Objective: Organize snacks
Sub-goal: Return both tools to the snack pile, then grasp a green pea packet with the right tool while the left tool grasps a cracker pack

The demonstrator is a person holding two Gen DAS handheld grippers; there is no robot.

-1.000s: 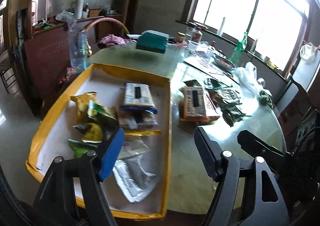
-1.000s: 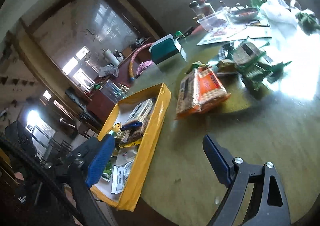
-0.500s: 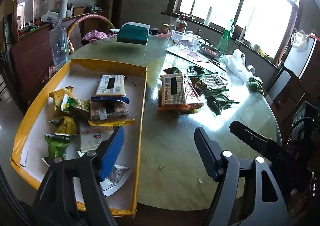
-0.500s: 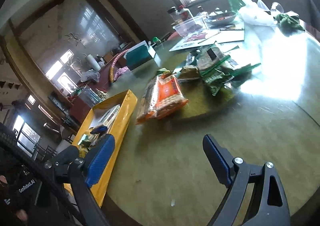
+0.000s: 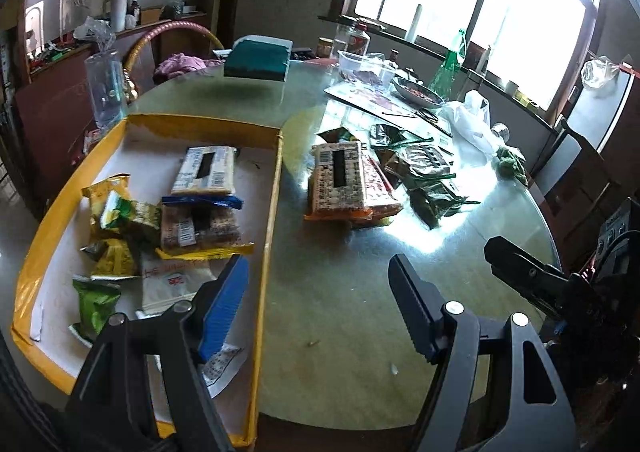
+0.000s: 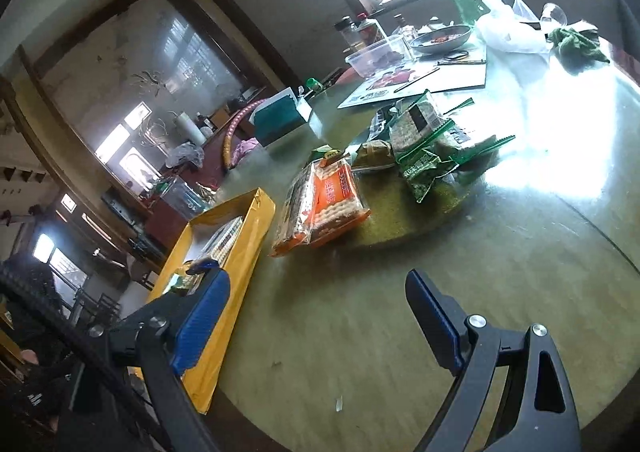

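A yellow box lid (image 5: 276, 188) (image 6: 244, 248) lies at the left of the round table and holds several snack packets, among them cracker packs (image 5: 206, 170) and green and yellow pouches (image 5: 120, 212). An orange cracker pack (image 5: 340, 182) (image 6: 324, 204) lies on the table just right of the lid, with green snack packets (image 5: 432, 180) (image 6: 424, 156) beyond it. My left gripper (image 5: 316, 304) hangs open and empty over the table's near edge, its left finger above the lid's right wall. My right gripper (image 6: 312, 312) is open and empty too, short of the orange pack.
A teal tissue box (image 5: 256, 60), a clear food container (image 5: 364, 68), a metal dish (image 5: 416, 90), a green bottle (image 5: 450, 64), a white plastic bag (image 5: 472, 116) and a flat printed sheet (image 6: 420, 84) crowd the table's far side. A chair (image 5: 576, 172) stands at the right.
Both grippers have shifted across the table; in the left view the lid slid left, in the right view the lid and packets slid left and nearer. Jaws stayed open.
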